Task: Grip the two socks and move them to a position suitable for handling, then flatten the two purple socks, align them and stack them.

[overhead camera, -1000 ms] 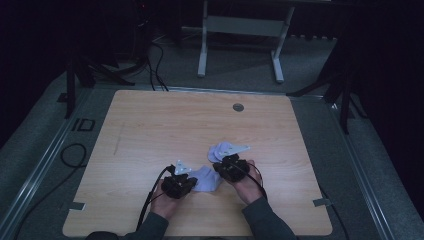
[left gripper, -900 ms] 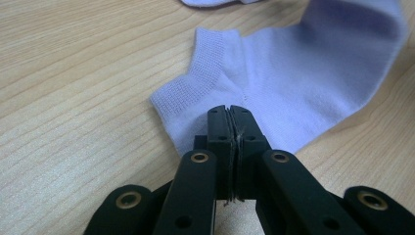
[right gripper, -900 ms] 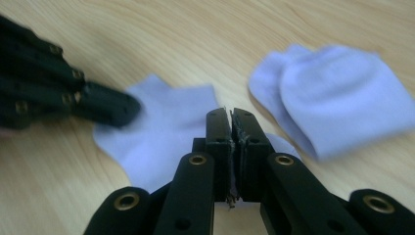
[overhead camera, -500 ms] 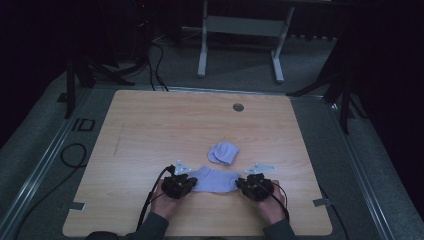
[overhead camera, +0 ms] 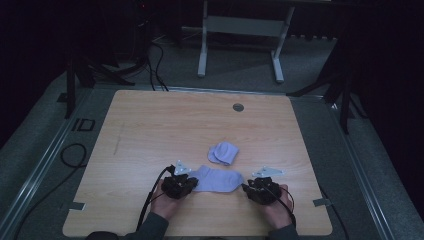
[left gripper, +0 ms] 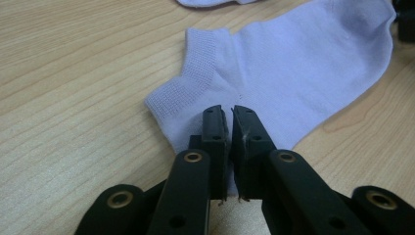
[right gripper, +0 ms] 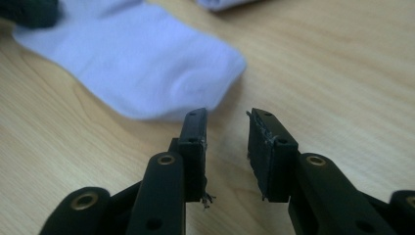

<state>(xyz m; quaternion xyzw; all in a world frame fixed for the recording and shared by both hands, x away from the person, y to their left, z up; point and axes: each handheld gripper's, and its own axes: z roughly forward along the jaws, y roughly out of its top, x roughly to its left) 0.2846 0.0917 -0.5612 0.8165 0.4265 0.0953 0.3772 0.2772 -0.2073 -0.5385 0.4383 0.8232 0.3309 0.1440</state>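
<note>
- The left hand-held gripper [left gripper: 228, 117] rises from 6 o'clock, its two black jaws a narrow slit apart; they have just been opening.
- The jaw tips sit over the cuff end of a pale lilac sock [left gripper: 293, 73], with no fabric visibly pinched in the slit.
- The sock lies flat on the wooden bench [left gripper: 73, 98], running from centre toward 2 o'clock.
- A second piece of lilac fabric [left gripper: 210, 2] peeks in at 12 o'clock.
- A dark object [left gripper: 406, 22] touches the sock's far end at 2 o'clock.
</note>
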